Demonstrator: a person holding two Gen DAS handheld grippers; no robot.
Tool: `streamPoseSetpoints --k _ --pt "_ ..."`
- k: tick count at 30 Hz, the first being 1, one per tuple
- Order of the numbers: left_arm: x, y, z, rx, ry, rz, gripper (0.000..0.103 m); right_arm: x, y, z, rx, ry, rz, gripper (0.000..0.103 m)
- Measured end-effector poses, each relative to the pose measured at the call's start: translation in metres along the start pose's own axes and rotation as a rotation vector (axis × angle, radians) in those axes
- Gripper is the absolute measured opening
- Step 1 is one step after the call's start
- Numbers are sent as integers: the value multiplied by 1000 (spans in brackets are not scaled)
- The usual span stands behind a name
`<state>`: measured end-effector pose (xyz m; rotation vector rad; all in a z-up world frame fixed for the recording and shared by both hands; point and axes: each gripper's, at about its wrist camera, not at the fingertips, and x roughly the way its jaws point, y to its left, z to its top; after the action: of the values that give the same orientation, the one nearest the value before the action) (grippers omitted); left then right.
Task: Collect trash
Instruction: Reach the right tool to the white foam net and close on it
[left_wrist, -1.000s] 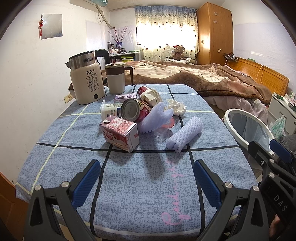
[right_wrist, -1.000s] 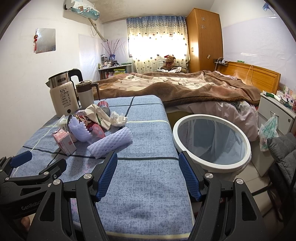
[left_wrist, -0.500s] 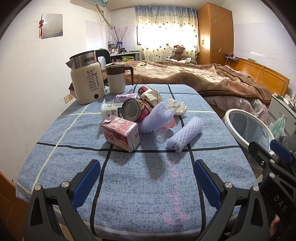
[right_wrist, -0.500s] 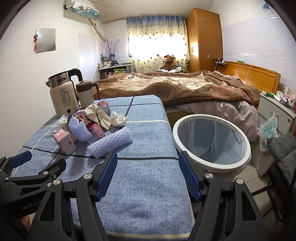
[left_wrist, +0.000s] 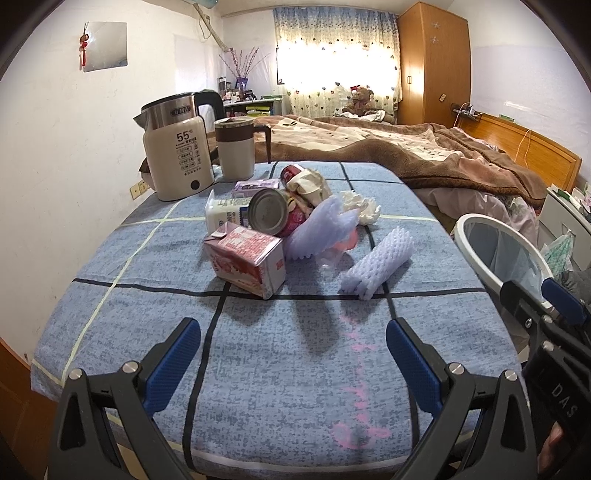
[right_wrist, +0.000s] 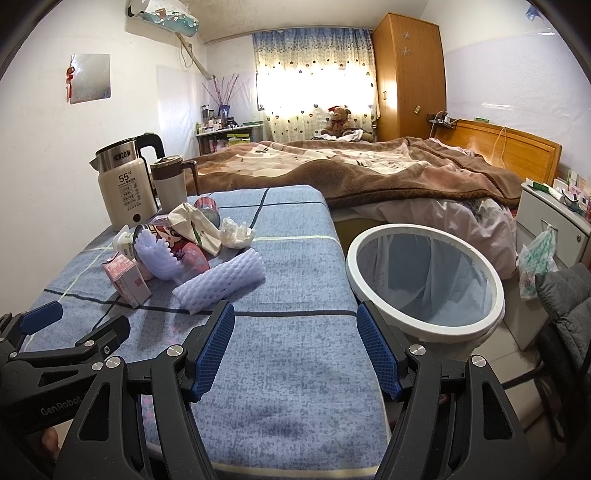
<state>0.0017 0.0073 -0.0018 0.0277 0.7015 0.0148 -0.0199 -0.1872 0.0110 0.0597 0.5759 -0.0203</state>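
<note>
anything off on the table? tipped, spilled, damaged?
No spill visible. The trash sits in a jumbled heap: the pink carton lies on its side with its top flap torn open, the can is tipped, base facing the left camera. The kettle and mug stand upright behind. The bin holds only its liner.

Two cans (left_wrist: 271, 215) (left_wrist: 291, 172), two foam sleeves (left_wrist: 376, 263) (left_wrist: 319, 229).

The kettle's (left_wrist: 177, 147) small print is unreadable. The bin (left_wrist: 495, 251), at three o'clock, is partly hidden behind the right hand-held gripper (left_wrist: 546, 314). The purple carton (left_wrist: 255, 184) sits mostly behind the can (left_wrist: 269, 212).
</note>
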Motion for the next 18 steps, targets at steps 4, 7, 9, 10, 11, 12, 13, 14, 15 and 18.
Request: streamPoseSetpoints --k 4,7,9,10,11,12,13,14,15,18 --pt "7 14 0 -30 29 -20 102 13 1 4 11 18 23 69" --pt "9 32 1 -79 15 -60 102 29 6 7 11 61 69 69" --pt "11 42 4 -94 3 -59 102 43 10 9 18 96 100 69" --pt "13 48 7 -102 -1 -67 102 47 11 10 27 103 116 69" --pt "15 53 9 -104 -7 -85 102 54 12 13 43 110 137 69" --pt "19 57 12 -109 -14 -96 102 60 13 15 57 115 152 69" --pt "21 62 14 -122 -19 -97 102 64 14 17 67 119 168 69" --pt "25 67 16 -129 -21 -106 102 72 15 20 79 136 182 69" --pt "30 70 19 -130 -6 -121 102 77 16 23 91 148 196 69" --pt "44 78 25 -133 30 -142 102 88 23 29 91 155 214 69"
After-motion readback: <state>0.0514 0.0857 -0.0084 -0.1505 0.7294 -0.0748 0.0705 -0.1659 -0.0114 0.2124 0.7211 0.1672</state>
